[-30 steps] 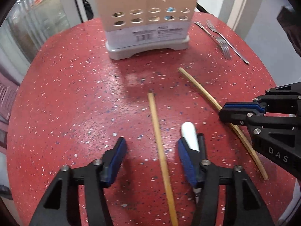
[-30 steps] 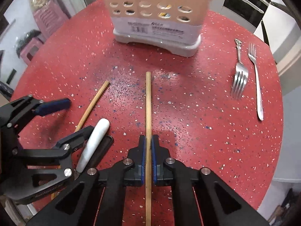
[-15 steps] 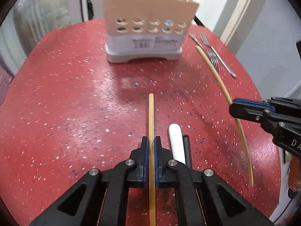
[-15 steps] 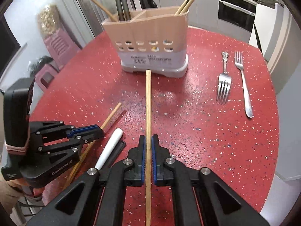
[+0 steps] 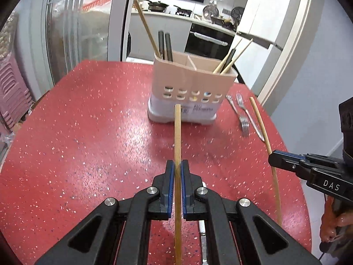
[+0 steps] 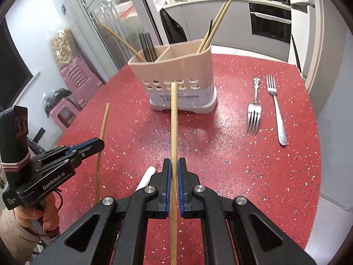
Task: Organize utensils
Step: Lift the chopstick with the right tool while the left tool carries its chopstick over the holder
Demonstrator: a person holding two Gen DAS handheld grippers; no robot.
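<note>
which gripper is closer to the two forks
Right. The right gripper is nearer the forks, which lie ahead to its right; the left gripper is farther left, each gripping a chopstick.

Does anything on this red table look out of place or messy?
Nothing is spilled or broken. Two forks lie loose on the table right of the utensil holder, pointing opposite ways, and a white-handled utensil lies near the grippers. Each gripper holds one wooden chopstick.

Left hand-held gripper [image 5: 176, 172] and right hand-held gripper [image 6: 173, 167] — both clamped tight, raised, pointing forward side by side.
</note>
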